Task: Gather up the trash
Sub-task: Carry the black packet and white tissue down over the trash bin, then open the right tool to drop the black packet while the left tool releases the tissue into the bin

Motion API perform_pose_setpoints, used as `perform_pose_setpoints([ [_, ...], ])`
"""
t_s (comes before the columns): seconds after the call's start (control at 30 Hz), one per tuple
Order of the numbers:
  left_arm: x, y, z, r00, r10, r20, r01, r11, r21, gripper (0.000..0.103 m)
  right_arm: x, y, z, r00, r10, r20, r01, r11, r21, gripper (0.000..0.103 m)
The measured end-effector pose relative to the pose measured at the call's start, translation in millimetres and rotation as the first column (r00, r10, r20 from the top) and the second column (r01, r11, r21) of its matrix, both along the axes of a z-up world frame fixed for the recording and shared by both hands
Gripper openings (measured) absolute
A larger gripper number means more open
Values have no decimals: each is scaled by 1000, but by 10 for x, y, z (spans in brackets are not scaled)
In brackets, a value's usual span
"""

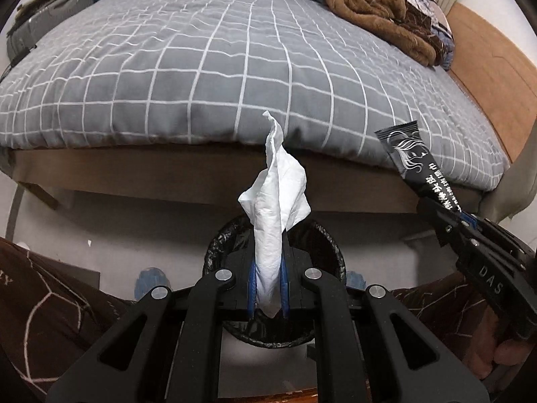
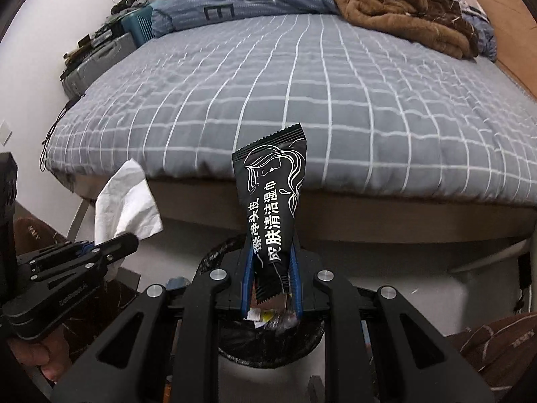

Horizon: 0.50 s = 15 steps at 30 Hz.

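My left gripper [image 1: 267, 268] is shut on a crumpled white tissue [image 1: 278, 198] that stands up between its blue pads. It hangs over a round bin lined with a black bag [image 1: 330, 252] on the floor by the bed. My right gripper [image 2: 270, 268] is shut on a black wet-wipe sachet [image 2: 273, 194] with white print, above the same bin [image 2: 235, 346], which holds some scraps. Each gripper shows in the other's view: the right one [image 1: 443, 215] with its sachet [image 1: 412, 161] at the right, the left one [image 2: 129, 240] with the tissue [image 2: 126, 198] at the left.
A bed with a grey checked cover [image 1: 218, 67] fills the space ahead, its wooden frame [image 1: 167, 174] just beyond the bin. A brown blanket [image 1: 376, 6] lies at the bed's far right. A suitcase [image 2: 97, 63] and clutter stand at the far left. Brown-patterned legs [image 1: 50, 302] flank the bin.
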State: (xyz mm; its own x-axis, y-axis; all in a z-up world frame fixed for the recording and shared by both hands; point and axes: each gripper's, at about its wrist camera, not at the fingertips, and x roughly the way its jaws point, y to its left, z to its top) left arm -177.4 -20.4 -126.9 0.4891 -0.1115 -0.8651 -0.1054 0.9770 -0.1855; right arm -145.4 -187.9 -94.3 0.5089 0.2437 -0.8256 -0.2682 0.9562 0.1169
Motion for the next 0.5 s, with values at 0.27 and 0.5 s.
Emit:
perform_pose_setpoints([
  [0.27, 139, -7, -329, 998, -19, -61, 21, 1000, 24, 10, 92, 68, -379, 997, 9, -77, -12, 999, -38, 17],
  [0.5, 270, -33, -668, 988, -37, -148, 43, 998, 35, 10, 183, 130, -747, 984, 20, -178, -30, 998, -51, 17],
])
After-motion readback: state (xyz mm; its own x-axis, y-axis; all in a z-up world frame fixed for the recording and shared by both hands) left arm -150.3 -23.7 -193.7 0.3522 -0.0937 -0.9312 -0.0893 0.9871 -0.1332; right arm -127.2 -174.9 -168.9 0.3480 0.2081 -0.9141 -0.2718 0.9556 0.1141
